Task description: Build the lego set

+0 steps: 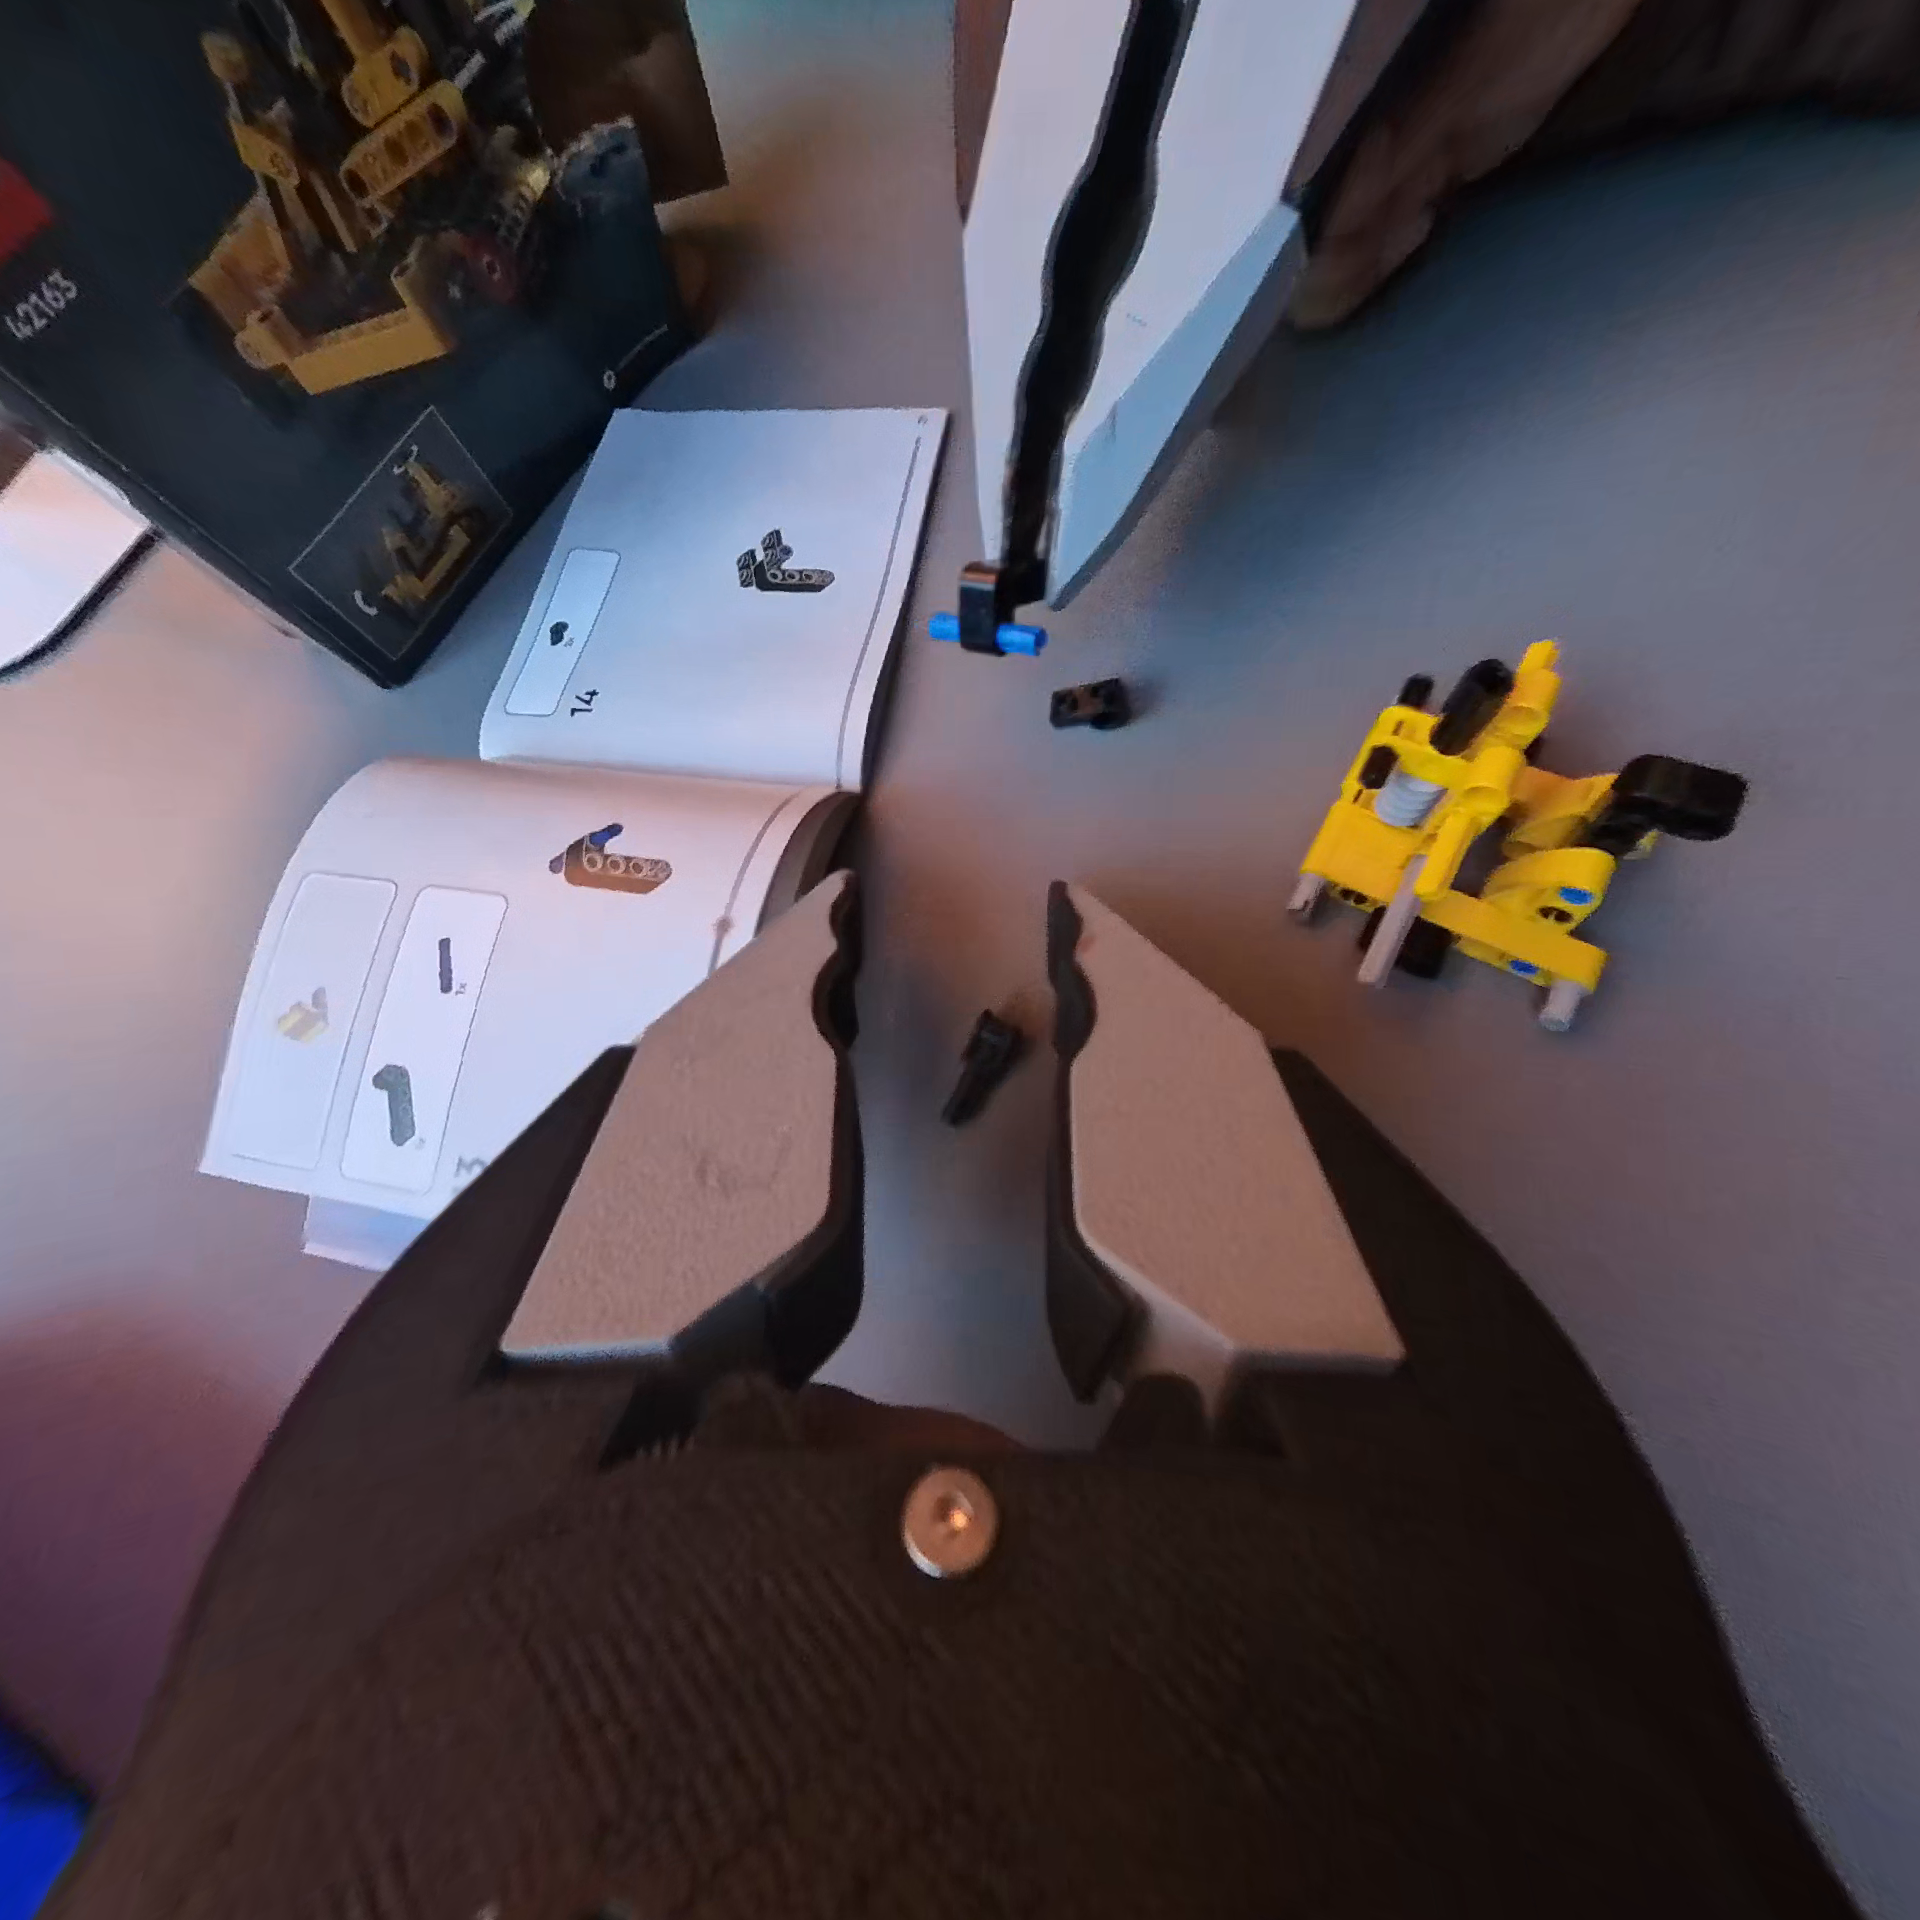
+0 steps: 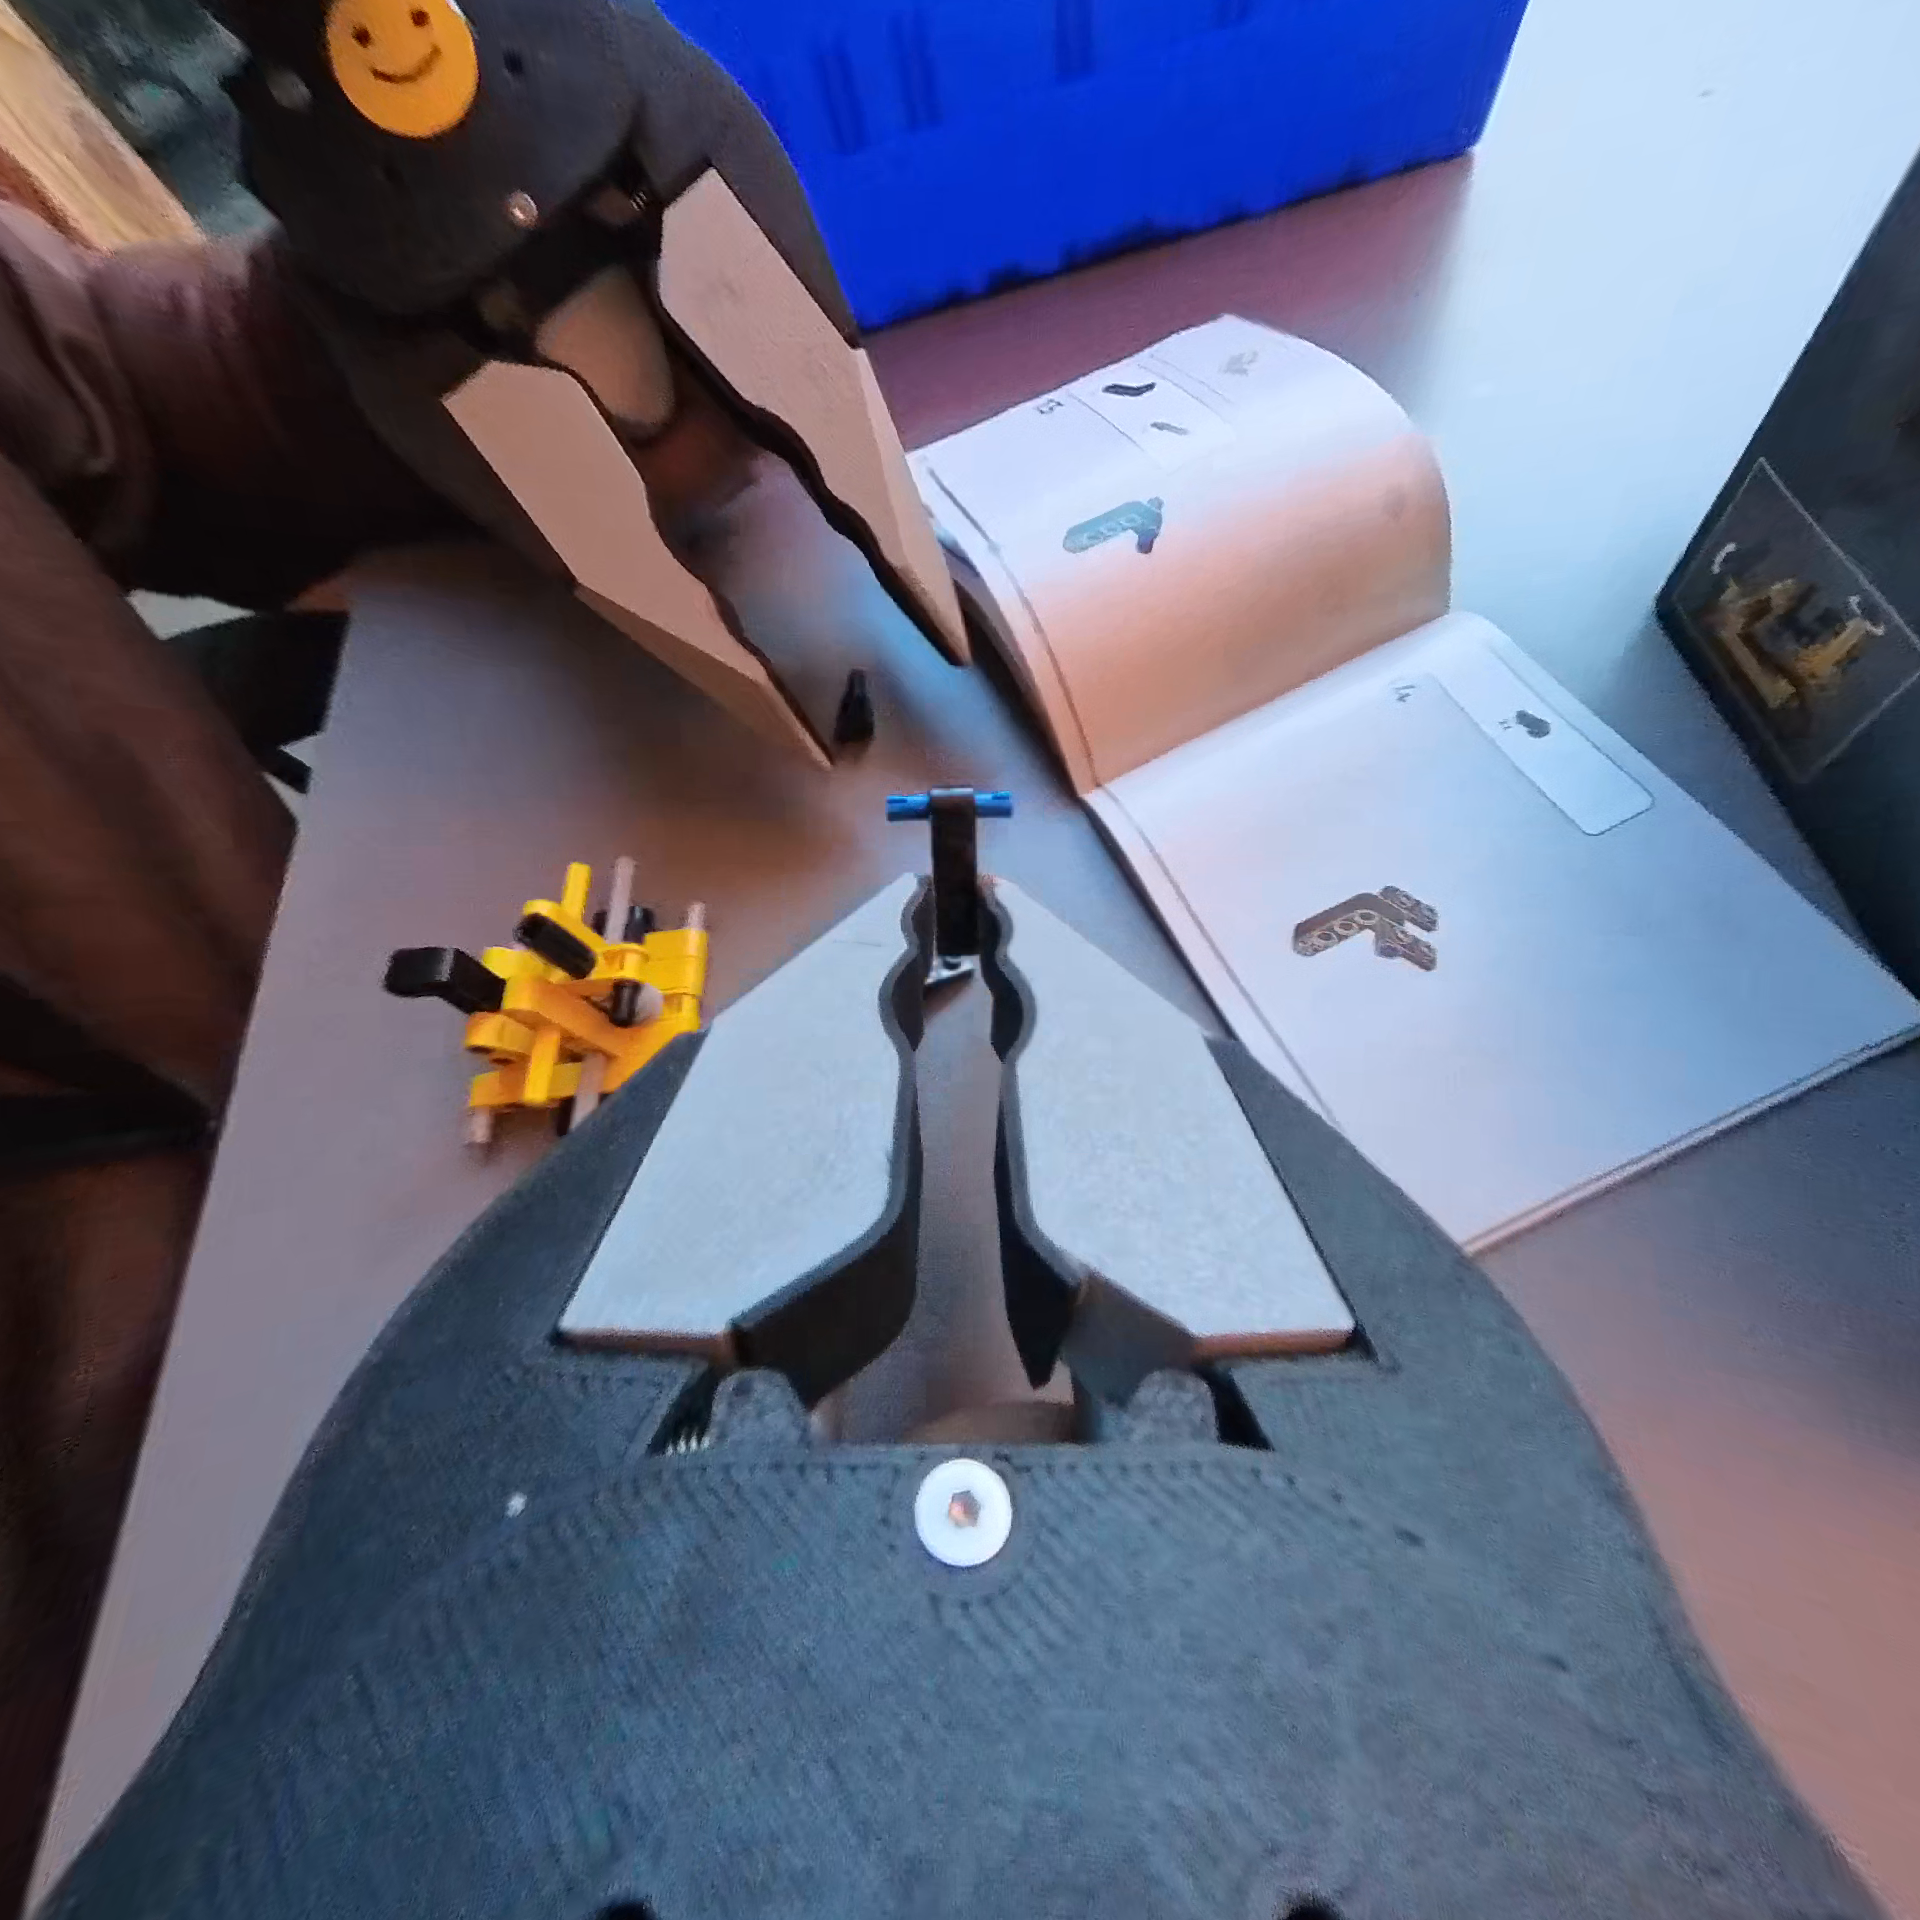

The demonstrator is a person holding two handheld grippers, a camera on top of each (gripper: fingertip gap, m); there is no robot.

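My left gripper is open, low over the grey table, with a small black pin lying on the table between its fingers. My right gripper is shut on a black beam that has a blue pin through its far end, held above the table. In the left wrist view the right gripper comes down from the top with the beam. A partly built yellow model lies to the right; it also shows in the right wrist view. The left gripper straddles the black pin.
An open instruction booklet lies left of the grippers, also in the right wrist view. The dark set box stands behind it. A small black connector lies near the held beam. A blue bin stands at the table's edge. A person's sleeve is nearby. The gap from one gripper's tips to the other's is roughly 6 cm.
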